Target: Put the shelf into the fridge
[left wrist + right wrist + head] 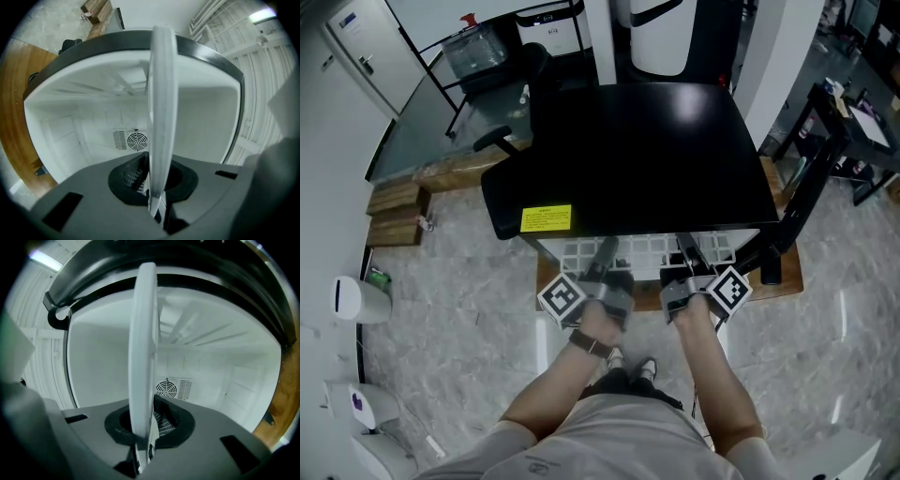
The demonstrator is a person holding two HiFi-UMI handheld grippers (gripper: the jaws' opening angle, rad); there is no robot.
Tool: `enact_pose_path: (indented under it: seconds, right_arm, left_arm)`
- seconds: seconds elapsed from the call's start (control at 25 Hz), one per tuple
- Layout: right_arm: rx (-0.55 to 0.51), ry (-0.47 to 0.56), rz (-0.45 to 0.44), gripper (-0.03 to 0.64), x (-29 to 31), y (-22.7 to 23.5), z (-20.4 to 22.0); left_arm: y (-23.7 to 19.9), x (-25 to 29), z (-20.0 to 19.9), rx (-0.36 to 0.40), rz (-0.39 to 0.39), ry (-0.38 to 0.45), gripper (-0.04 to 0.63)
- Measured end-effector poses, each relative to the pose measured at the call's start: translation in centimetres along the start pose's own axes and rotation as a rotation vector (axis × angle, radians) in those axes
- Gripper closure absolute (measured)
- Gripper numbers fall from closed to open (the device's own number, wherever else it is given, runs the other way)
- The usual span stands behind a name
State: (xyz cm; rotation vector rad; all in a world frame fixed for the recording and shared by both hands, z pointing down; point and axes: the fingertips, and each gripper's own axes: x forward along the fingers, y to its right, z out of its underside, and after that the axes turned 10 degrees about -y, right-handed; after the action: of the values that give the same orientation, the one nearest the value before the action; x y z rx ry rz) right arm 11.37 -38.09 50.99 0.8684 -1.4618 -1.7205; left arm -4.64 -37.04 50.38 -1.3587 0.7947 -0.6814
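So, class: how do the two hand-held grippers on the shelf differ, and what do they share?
The left hand-held gripper clamps the shelf's left part, the right hand-held gripper its right part. The left's marker cube sits outboard left, the right's outboard right. Both are shut on the shelf's front edge, pointing into the fridge.

Lab-like test room: lone black fridge [647, 150] on wooden platform [789, 274], office chair [523, 94], plastic bin [475, 52].

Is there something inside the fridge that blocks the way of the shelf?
Nothing visible does. The left tongs and the right tongs grip the shelf, and the fridge cavity beyond shows only bare white walls and a fan grille at the back.
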Motion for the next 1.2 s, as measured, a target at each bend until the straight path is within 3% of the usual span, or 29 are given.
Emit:
enact_pose_path:
  seconds: [0.48, 0.64, 0.8, 1.0, 1.2]
  right_arm:
    - [0.007, 0.037, -0.011, 0.569, 2.4, 0.1, -1.3]
    - [0.013, 0.051, -0.012, 0.569, 3.1, 0.2, -1.8]
    - [0.019, 0.069, -0.016, 0.569, 3.6, 0.2, -2.1]
    - [0.027, 0.089, -0.016, 0.569, 4.2, 0.2, -2.5]
    - [0.038, 0.100, -0.024, 0.569, 4.9, 0.3, -2.9]
  left_arm:
    - [0.0, 2.2, -1.7, 0.012, 0.024, 0.034, 0.568]
    - [-0.7, 2.6, -2.4, 0.033, -0.003, 0.058, 0.568]
    - [0.1, 3.4, -2.5, 0.009, 0.032, 0.082, 0.568]
    - [-0.7, 3.5, -3.2, 0.025, -0.013, 0.116, 0.568]
    - [-0.7, 4.3, -3.8, 0.039, -0.003, 0.135, 0.568]
